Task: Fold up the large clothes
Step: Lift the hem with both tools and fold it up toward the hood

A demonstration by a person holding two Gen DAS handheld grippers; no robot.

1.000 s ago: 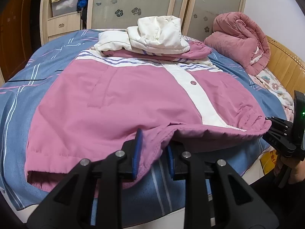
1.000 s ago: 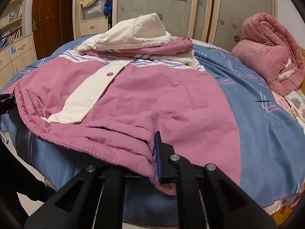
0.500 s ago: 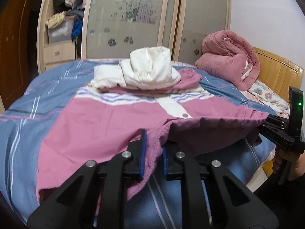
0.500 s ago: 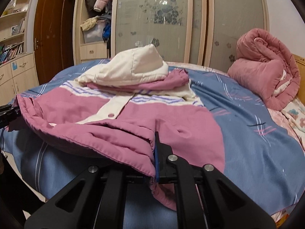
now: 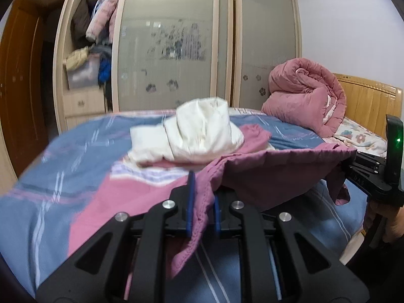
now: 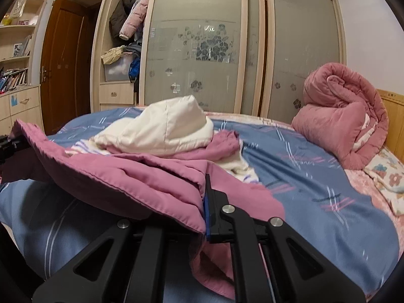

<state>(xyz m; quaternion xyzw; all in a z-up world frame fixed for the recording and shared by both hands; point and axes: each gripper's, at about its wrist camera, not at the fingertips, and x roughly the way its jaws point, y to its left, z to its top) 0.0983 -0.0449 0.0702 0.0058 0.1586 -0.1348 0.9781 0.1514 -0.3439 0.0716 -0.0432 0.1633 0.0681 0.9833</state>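
Pink jacket with cream hood across the blue bedsheet at frame centre, hem raised off it, left gripper clamped on the hem lower centre, right gripper clamped on the hem's other end, faint lettering on the right gripper's body unreadable in the left view, rolled pink quilt at right.

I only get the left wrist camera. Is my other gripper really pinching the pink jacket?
Observer: Yes. In the right wrist view, the right gripper is shut on the hem of the pink jacket, and the fabric drapes over one finger, hiding it.
Operator: What's far over on the left side of the room?
Observer: A bookshelf with books on it, against the wall.
Operator: Does the brown door have a handle?
Observer: Yes, the brown door has a metal handle on its left edge.
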